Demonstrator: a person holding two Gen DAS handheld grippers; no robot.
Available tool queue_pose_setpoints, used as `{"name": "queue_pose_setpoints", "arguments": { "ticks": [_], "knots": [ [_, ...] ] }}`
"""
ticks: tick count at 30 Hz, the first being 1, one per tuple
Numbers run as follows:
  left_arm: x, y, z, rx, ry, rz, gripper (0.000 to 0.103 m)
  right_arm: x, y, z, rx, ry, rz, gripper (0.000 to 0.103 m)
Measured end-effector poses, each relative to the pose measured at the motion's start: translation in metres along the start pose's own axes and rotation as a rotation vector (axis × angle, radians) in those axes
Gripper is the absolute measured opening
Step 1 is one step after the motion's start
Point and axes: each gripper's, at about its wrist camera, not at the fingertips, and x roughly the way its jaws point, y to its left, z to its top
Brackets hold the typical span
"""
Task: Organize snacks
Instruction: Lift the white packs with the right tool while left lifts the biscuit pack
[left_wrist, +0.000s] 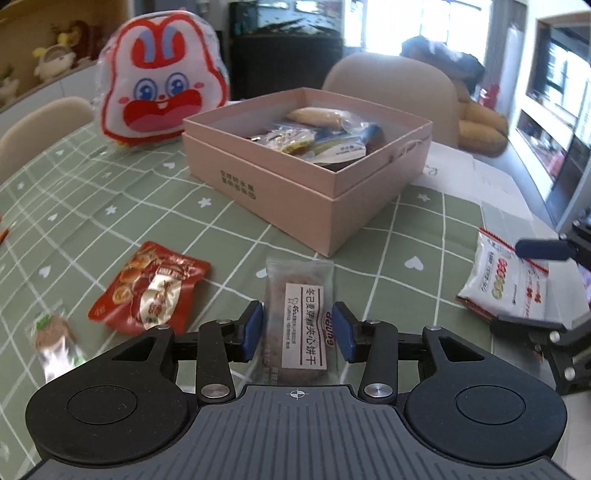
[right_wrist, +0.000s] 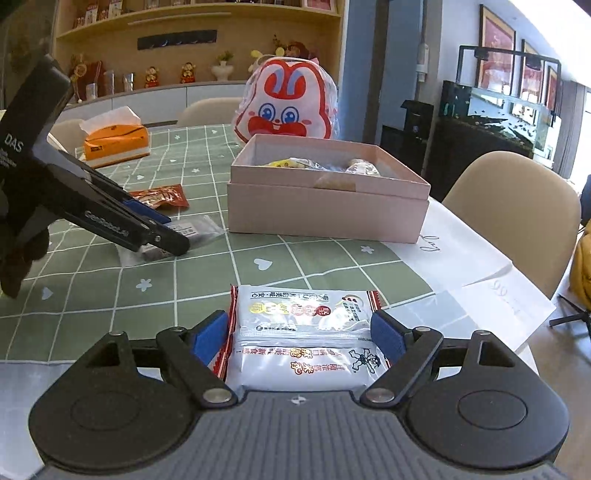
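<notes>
Green tablecloth (left_wrist: 147, 192) gridded in white with hearts – pale pink box (left_wrist: 295, 192), red-and-white rabbit bag (left_wrist: 162, 74), orange tissue pack (right_wrist: 116, 142)

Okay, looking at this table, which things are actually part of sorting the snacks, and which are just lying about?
Part of the job:
- pink box, already holding snacks
- biscuit packet between the left gripper pads
- white rice-cracker packet between the right gripper pads
- red snack packet
- small clear-wrapped snack

Just lying about:
- rabbit bag
- orange tissue pack
- white papers

We see beige chairs (right_wrist: 513, 206), a wooden wall shelf (right_wrist: 199, 22), a fish tank (right_wrist: 495, 107), and a bright far window (left_wrist: 436, 22).
</notes>
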Motion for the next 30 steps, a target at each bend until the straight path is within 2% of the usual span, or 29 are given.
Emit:
{"name": "queue_pose_setpoints", "arguments": {
  "ticks": [5, 8, 12, 17, 19, 26, 30],
  "knots": [
    [-0.018, -0.020, -0.012, -0.072, 0.010, -0.040, 0.043, -0.029, 0.009, -0.006, -0.069, -0.029, 0.038, 0.084],
    [-0.025, -0.034, -0.020, -0.085, 0.001, -0.027, 0.043, -0.054, 0.010, -0.006, -0.112, -0.072, 0.063, 0.084],
    [-0.027, -0.041, -0.028, -0.108, -0.037, 0.001, 0.043, -0.070, 0.000, 0.000, -0.039, -0.041, 0.060, 0.084],
    [-0.029, -0.037, -0.031, -0.117, -0.051, -0.019, 0.043, -0.044, -0.028, 0.000, 0.235, 0.168, 0.149, 0.084],
    [-0.029, -0.038, -0.032, -0.113, -0.056, -0.019, 0.043, -0.032, -0.034, -0.003, 0.292, 0.220, 0.169, 0.085],
    [-0.031, -0.037, -0.034, -0.126, -0.062, -0.022, 0.043, 0.007, -0.024, 0.017, 0.201, 0.223, 0.033, 0.086],
    [-0.033, -0.034, -0.033, -0.144, -0.039, -0.040, 0.043, 0.026, -0.014, 0.029, 0.150, 0.212, 0.017, 0.086]
  ]
}}
